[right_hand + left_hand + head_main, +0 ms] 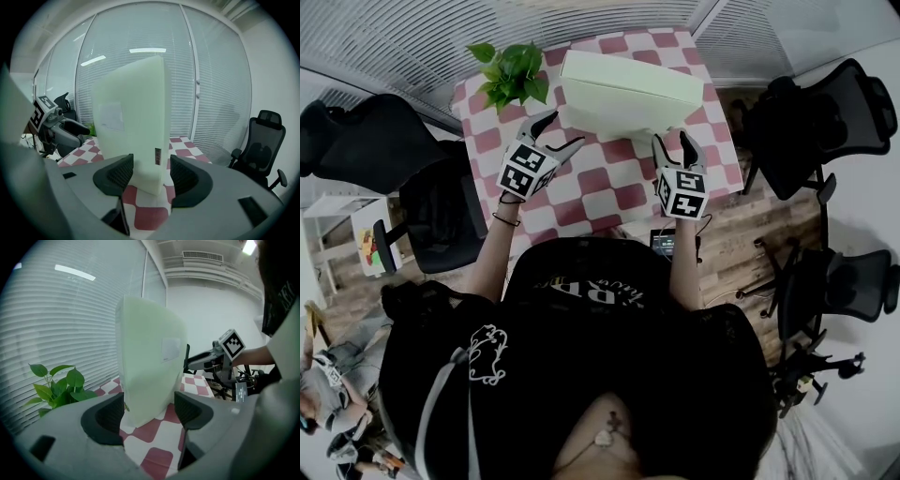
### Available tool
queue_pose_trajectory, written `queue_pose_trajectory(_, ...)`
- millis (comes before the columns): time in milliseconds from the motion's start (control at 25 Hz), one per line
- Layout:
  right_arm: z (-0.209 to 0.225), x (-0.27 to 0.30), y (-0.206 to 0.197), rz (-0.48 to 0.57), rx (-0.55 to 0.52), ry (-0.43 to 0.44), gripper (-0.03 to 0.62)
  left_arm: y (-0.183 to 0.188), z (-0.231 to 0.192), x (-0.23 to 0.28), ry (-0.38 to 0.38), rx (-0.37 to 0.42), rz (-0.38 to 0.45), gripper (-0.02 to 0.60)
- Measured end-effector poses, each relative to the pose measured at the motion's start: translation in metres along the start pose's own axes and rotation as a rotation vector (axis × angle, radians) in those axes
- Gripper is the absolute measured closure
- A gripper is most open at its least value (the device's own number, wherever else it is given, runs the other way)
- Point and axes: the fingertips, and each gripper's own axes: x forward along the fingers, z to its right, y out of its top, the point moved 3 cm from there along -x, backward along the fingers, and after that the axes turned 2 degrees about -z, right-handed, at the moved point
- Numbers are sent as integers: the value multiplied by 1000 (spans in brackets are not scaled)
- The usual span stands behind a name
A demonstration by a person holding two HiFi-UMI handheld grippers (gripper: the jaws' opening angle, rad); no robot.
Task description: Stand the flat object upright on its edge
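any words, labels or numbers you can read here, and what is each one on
No text reads clearly.
Pale sticker on the white box: too faint to read.
Dark label on the box's narrow side: too small to read.
Print on the person's black shirt: blurred.

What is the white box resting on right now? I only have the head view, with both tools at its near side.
Observer: The white box stands upright, its bottom edge on the checked tablecloth.
Operator: Is the left tool closed on it?
Observer: No. The left tool has its jaws apart, one either side of the box's end.
Operator: And the right?
Observer: The right tool is open too, straddling the narrow edge; a gap shows beside one jaw.
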Motion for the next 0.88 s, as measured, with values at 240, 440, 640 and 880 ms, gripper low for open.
queue_pose_trajectory(240,-16,-22,11,56,1,21,350,8,18,-18,-16,-9,56,242)
queue_pose_trajectory(440,-42,-37,25,109,-15,67,355,16,30,-29,-41,-7,96,242)
queue_pose_trajectory(640,-72,-46,26,124,-35,97,405,14,41,-39,-61,1,110,261)
queue_pose_trajectory(880,-113,-58,22,124,-54,121,477,-2,56,-64,-94,3,124,387)
